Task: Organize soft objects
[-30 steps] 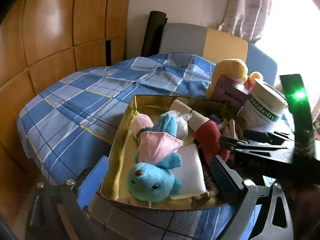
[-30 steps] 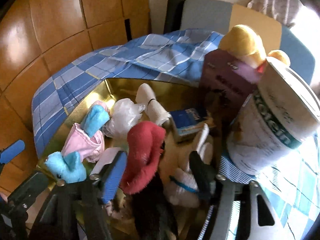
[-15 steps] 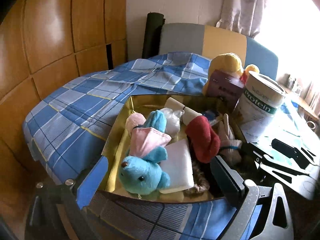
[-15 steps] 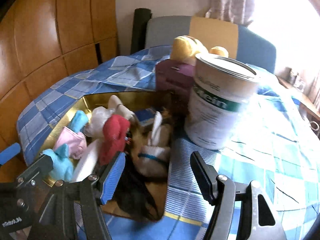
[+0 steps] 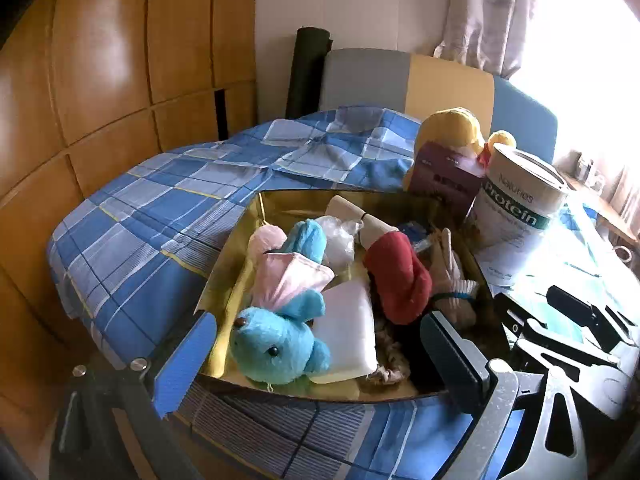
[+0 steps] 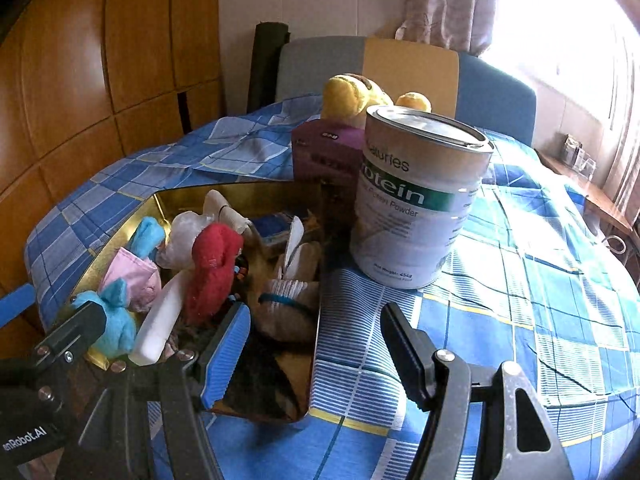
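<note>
Currently both claws hang open and empty at the near edge of a gold tray [image 5: 240, 240] packed with soft toys: left gripper [image 5: 320, 364], right gripper [image 6: 316, 344]. Likely between picks; next, perhaps the yellow plush [image 6: 352, 92] at twelve o'clock.

Black gripper frames, blue ribbed fingers [image 6: 226, 354], silver screws, white lettering
</note>
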`<state>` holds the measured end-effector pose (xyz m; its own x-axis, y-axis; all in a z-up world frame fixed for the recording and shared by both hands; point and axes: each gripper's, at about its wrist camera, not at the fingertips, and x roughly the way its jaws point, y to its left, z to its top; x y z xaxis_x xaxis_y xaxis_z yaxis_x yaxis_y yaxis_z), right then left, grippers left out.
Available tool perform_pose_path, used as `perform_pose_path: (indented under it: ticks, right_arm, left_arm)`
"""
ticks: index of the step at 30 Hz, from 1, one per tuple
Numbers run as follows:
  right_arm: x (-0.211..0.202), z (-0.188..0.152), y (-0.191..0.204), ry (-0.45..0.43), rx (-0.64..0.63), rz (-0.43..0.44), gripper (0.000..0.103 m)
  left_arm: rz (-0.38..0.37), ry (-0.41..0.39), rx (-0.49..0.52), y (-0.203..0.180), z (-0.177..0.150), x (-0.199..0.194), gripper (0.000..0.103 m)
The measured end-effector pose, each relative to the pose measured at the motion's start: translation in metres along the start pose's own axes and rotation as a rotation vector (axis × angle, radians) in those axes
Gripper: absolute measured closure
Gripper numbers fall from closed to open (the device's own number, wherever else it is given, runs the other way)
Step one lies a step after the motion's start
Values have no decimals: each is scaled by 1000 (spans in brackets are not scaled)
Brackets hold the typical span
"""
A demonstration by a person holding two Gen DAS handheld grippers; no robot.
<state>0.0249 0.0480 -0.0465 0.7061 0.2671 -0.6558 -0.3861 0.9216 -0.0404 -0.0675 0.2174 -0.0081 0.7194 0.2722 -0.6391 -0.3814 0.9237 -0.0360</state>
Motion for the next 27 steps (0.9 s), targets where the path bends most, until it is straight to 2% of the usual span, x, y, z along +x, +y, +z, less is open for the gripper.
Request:
perform_pose_path:
  ticks: [27]
  right_arm:
    - [0, 1, 2, 3, -7, 3, 34]
  left_arm:
    - [6, 2, -16, 5, 1, -1, 0]
